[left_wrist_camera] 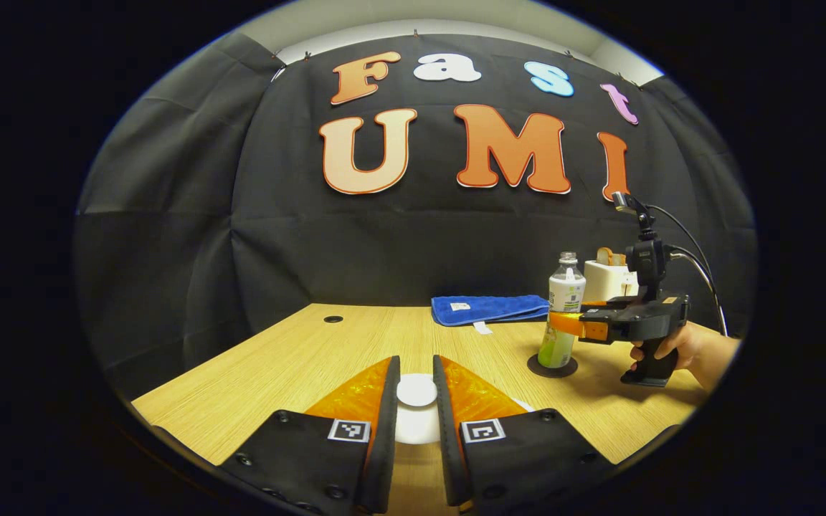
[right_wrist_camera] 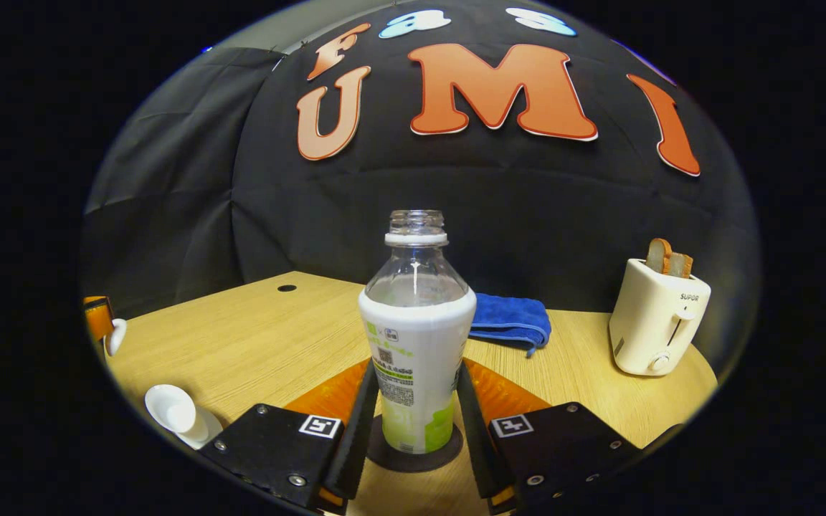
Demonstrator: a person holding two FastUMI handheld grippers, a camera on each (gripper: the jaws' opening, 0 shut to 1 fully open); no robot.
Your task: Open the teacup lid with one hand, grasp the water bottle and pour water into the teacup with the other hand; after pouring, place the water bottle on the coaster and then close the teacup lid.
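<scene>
- The right gripper point(right_wrist_camera: 413, 408) has its two fingers set against either side of the water bottle point(right_wrist_camera: 416, 337), grasping it low on the label.
- The water bottle stands upright and uncapped on the dark round coaster point(right_wrist_camera: 413, 455), its base resting on it.
- In the left gripper view the same bottle point(left_wrist_camera: 563, 315) stands on the coaster point(left_wrist_camera: 552, 367), with the right gripper point(left_wrist_camera: 567, 324) held by a hand point(left_wrist_camera: 678, 347) at its side.
- The left gripper point(left_wrist_camera: 416, 401) has its fingers closed against a white knob, the teacup lid point(left_wrist_camera: 416, 390), clamped between them.
- Below the lid a white rim point(left_wrist_camera: 413, 430) shows between the fingers; whether the lid sits on the cup I cannot tell.
- In the right gripper view the white teacup point(right_wrist_camera: 176, 416) sits at the near left edge of the surface point(right_wrist_camera: 241, 344).
- Farther back lie a folded blue towel point(right_wrist_camera: 510, 319) and a cream toaster point(right_wrist_camera: 657, 322) with bread in its slots.
</scene>
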